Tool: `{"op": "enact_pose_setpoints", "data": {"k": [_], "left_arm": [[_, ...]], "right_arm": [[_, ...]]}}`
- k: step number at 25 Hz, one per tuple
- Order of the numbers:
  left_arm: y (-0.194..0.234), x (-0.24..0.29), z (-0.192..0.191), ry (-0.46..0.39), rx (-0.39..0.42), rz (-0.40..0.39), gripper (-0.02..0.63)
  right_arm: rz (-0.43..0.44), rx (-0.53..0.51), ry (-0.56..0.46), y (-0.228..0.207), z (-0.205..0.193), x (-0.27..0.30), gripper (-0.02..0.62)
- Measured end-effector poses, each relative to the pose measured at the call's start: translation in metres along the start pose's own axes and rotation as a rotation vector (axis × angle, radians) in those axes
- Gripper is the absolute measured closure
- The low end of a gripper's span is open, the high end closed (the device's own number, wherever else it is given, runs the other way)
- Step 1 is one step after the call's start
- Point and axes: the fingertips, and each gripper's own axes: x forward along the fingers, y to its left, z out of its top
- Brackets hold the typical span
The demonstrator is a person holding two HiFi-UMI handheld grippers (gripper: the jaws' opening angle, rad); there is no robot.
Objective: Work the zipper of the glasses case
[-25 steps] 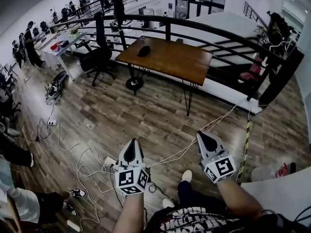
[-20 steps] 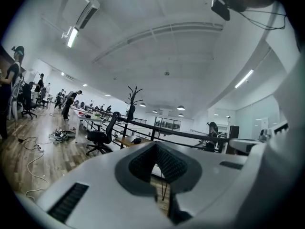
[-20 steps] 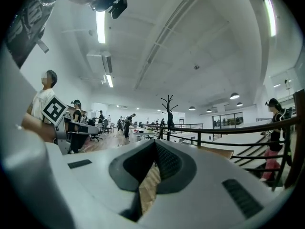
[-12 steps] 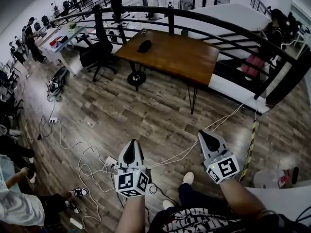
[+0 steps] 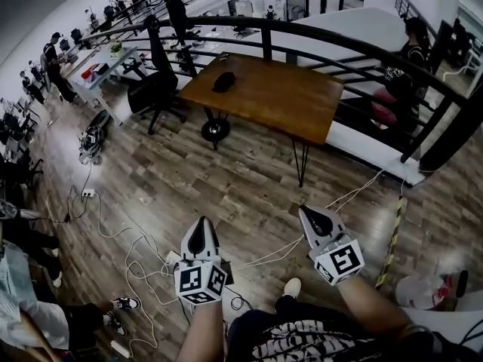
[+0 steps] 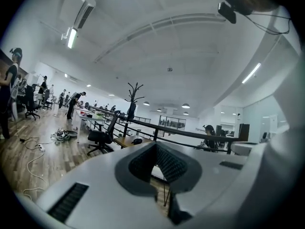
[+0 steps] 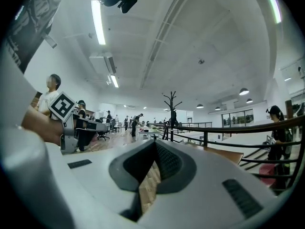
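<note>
1. The left tongs [image 5: 201, 225] are pressed together with nothing between them, and they are held out level above the wood-plank floor [image 5: 226, 179]
2. The right tongs [image 5: 308, 214] are likewise pressed together and empty; they sit beside the left pair but apart from it, and each pair's marker cube faces the head camera
3. The glasses case [image 5: 224, 81], a small dark oval, lies on the wooden bench [image 5: 287, 100] near its left end, well apart from both tongs, and neither pair touches it
4. The case is the one container on that bench; from here it is too small to tell whether its zipper is run shut or open, and nothing of its inside shows
5. In the left gripper view the case appears as a dark lump on the bench top, just above the closed tips
6. A black office chair [image 5: 155, 93] stands just left of the wooden bench, and a curved dark railing [image 5: 332, 42] runs behind it
7. A person [image 5: 404, 59] is beyond the railing at the right
8. A white bench [image 5: 102, 68] further left carries a few small things, too small to name
9. Cables [image 5: 139, 251] loop over the floor left of the left tongs, and a white shoe [image 5: 291, 287] shows between the two forearms
</note>
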Motion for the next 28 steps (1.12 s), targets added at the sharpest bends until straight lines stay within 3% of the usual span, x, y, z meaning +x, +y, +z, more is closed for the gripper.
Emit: {"op": "enact_pose_setpoints", "data": {"k": [11,18,28], "left_arm": [[0.003,0.014,0.015,-0.020,0.026,0.054,0.601],[0.015,0.020,0.008,0.011,0.034,0.061,0.601],[0.072,0.050,0.023,0.015,0.054,0.039,0.601]], "right_arm": [[0.065,0.022,-0.020,-0.015,0.005,0.028,0.604],[0.097,0.048,0.005,-0.008,-0.004,0.052,0.604],[0.083,0.052,0.005,0.013,-0.004,0.122,0.604]]}}
